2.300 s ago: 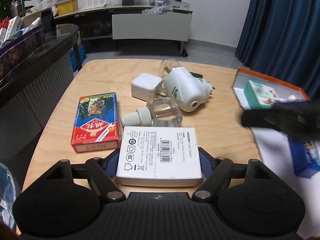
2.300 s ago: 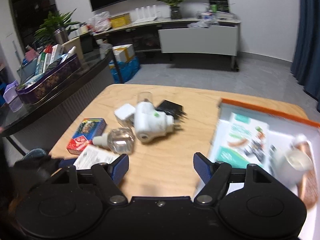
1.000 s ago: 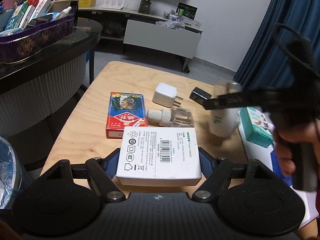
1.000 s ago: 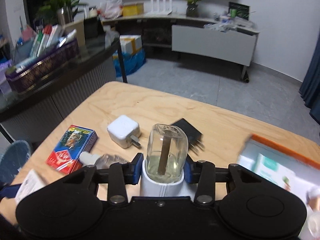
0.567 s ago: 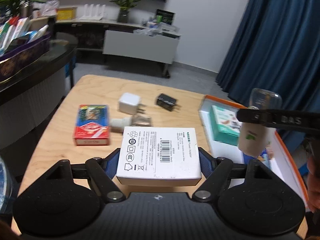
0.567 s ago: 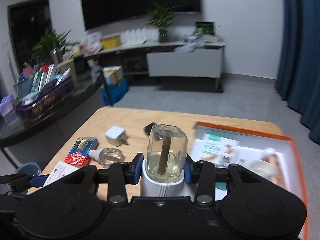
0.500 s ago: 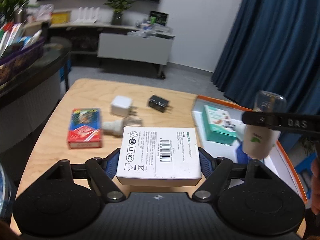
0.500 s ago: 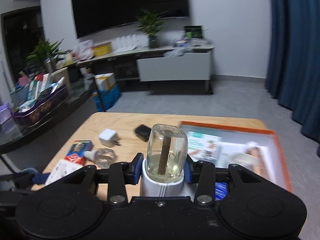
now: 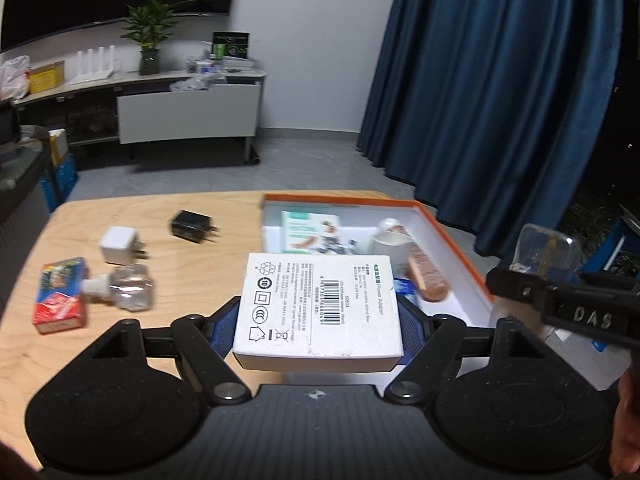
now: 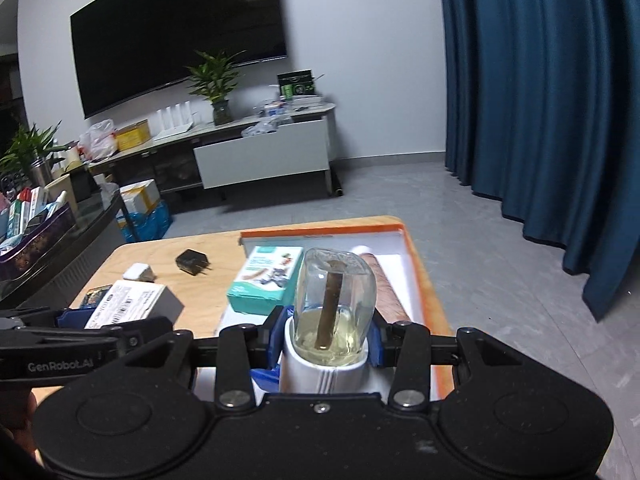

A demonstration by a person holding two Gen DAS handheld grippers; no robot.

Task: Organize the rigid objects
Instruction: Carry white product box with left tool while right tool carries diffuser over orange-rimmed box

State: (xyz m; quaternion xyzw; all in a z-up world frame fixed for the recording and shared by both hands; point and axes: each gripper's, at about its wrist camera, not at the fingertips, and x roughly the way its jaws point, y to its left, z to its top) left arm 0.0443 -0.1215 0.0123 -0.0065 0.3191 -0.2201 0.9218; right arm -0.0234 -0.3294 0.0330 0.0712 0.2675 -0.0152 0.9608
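Note:
My left gripper is shut on a white power adapter box and holds it above the table, at the near left edge of the orange-rimmed white tray. My right gripper is shut on a white plug-in device topped by a clear liquid bottle, held over the tray. The device also shows at the right of the left wrist view. The box shows in the right wrist view.
On the wooden table lie a black charger, a white charger, a clear refill bottle and a red card box. The tray holds a teal box, a white cup and a brown bar.
My right gripper closed on the white plug-in device, lifted it off the table and carried it right over the tray. My left gripper swung right with the box toward the tray.

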